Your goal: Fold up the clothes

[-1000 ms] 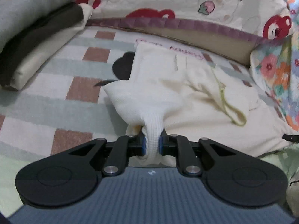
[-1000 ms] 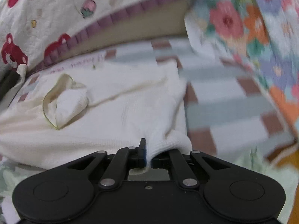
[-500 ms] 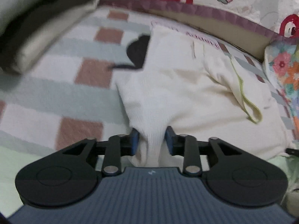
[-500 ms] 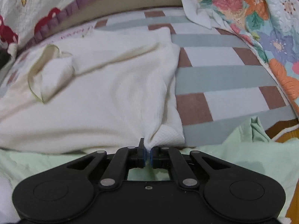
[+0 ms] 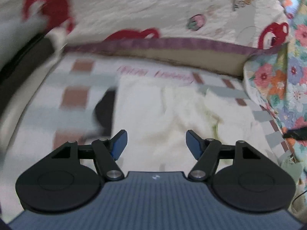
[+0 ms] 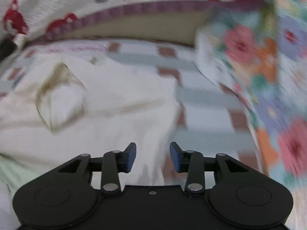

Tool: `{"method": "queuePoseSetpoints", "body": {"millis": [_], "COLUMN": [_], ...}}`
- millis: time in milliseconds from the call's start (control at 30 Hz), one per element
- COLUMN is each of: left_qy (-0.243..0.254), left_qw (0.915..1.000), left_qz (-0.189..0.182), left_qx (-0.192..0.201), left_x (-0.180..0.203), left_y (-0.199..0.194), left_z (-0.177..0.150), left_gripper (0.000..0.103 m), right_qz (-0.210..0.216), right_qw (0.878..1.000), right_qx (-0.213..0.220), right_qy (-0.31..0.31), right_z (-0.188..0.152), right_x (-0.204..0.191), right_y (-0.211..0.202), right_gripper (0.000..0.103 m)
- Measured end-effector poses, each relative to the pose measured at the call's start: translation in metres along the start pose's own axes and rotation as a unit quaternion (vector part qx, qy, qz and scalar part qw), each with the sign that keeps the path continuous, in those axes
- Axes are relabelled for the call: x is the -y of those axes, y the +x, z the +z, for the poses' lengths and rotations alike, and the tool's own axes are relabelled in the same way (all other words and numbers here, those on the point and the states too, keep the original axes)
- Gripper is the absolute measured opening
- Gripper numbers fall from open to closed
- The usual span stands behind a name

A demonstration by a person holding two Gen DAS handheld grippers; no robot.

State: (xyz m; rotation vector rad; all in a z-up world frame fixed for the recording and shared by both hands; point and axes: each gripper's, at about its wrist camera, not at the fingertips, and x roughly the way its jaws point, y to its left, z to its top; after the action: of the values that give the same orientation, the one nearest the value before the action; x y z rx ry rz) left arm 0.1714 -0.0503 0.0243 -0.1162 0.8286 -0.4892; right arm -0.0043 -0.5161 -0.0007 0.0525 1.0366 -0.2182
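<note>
Both claws — left (image 5: 156, 142), right (image 6: 153, 157) — just opened above cream garment (image 6: 115, 115).

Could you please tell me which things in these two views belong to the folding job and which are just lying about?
Part of the job:
- cream garment, lying on the bed
- left tool, just opened, nothing between its pads
- right tool, just opened, likewise

Lying about:
- checked blanket
- floral quilt
- bear-print quilt
- dark item beside the garment

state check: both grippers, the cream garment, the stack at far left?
left gripper: open, jaws have just been opening, nothing pinched
right gripper: open, jaws have just been opening, nothing pinched
cream garment: released, lying rumpled on the checked blanket
folded stack: blurred, at left edge
</note>
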Motion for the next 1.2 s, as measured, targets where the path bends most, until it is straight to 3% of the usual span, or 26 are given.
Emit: {"method": "queuePoseSetpoints", "body": {"millis": [167, 300, 333, 367, 400, 467, 533, 567, 667, 700, 833, 933, 1033, 1067, 1100, 1167, 1200], "left_qy": [0.041, -0.004, -0.014, -0.012, -0.005, -0.007, -0.027, -0.055, -0.096, -0.095, -0.097, -0.098, -0.106, -0.108, -0.111, -0.096, -0.065], "left_qw": [0.9991, 0.9999, 0.9998, 0.9998, 0.9997, 0.9993, 0.9987, 0.9979, 0.9947, 0.9944, 0.9919, 0.9917, 0.9912, 0.991, 0.9908, 0.9925, 0.9949], "left_qz": [0.003, -0.01, -0.008, -0.002, 0.009, 0.025, 0.031, 0.015, -0.021, -0.028, -0.06, -0.064, -0.068, -0.07, -0.071, -0.07, -0.07], "left_qx": [0.009, -0.001, -0.006, -0.015, -0.021, -0.028, -0.028, -0.029, -0.033, -0.038, -0.056, -0.053, -0.041, -0.036, -0.032, -0.028, -0.032], "left_x": [0.024, 0.007, 0.0, -0.008, -0.015, -0.031, -0.049, -0.06, -0.078, -0.081, -0.089, -0.088, -0.086, -0.085, -0.084, -0.078, -0.07], "left_y": [0.08, 0.131, 0.14, 0.149, 0.156, 0.166, 0.173, 0.173, 0.172, 0.175, 0.191, 0.202, 0.215, 0.219, 0.224, 0.229, 0.23], "left_z": [0.054, 0.041, 0.033, 0.027, 0.025, 0.024, 0.027, 0.03, 0.038, 0.044, 0.059, 0.067, 0.077, 0.08, 0.083, 0.088, 0.091], "left_gripper": [0.067, 0.067, 0.067, 0.067, 0.067, 0.067, 0.067, 0.067, 0.068, 0.068, 0.072, 0.078, 0.087, 0.088, 0.091, 0.088, 0.05], "right_qz": [0.035, 0.042, 0.045, 0.047, 0.048, 0.049, 0.045, 0.043, 0.056, 0.056, 0.036, 0.06, 0.083, 0.105, 0.134, 0.131, 0.131], "right_qw": [0.998, 0.992, 0.991, 0.992, 0.992, 0.995, 0.997, 0.996, 0.988, 0.985, 0.976, 0.97, 0.971, 0.973, 0.974, 0.981, 0.981], "right_qx": [-0.042, -0.044, -0.043, -0.044, -0.047, -0.056, -0.065, -0.07, -0.058, -0.053, -0.04, -0.027, 0.015, 0.018, 0.019, 0.033, 0.048], "right_qy": [-0.034, -0.108, -0.115, -0.113, -0.104, -0.069, -0.013, 0.015, 0.13, 0.155, 0.21, 0.233, 0.224, 0.206, 0.182, 0.139, 0.132], "right_z": [0.082, 0.113, 0.117, 0.121, 0.123, 0.126, 0.127, 0.128, 0.115, 0.109, 0.086, 0.07, 0.064, 0.064, 0.066, 0.07, 0.074], "right_x": [0.009, -0.001, -0.002, 0.0, 0.004, 0.014, 0.028, 0.034, 0.066, 0.075, 0.103, 0.118, 0.118, 0.114, 0.109, 0.092, 0.086], "right_y": [0.043, 0.049, 0.05, 0.052, 0.055, 0.068, 0.087, 0.096, 0.129, 0.139, 0.17, 0.18, 0.182, 0.183, 0.184, 0.178, 0.172], "right_gripper": [0.043, 0.041, 0.035, 0.011, 0.0, 0.0, 0.005, 0.011, 0.04, 0.044, 0.047, 0.049, 0.06, 0.038, 0.006, 0.004, 0.003]}}
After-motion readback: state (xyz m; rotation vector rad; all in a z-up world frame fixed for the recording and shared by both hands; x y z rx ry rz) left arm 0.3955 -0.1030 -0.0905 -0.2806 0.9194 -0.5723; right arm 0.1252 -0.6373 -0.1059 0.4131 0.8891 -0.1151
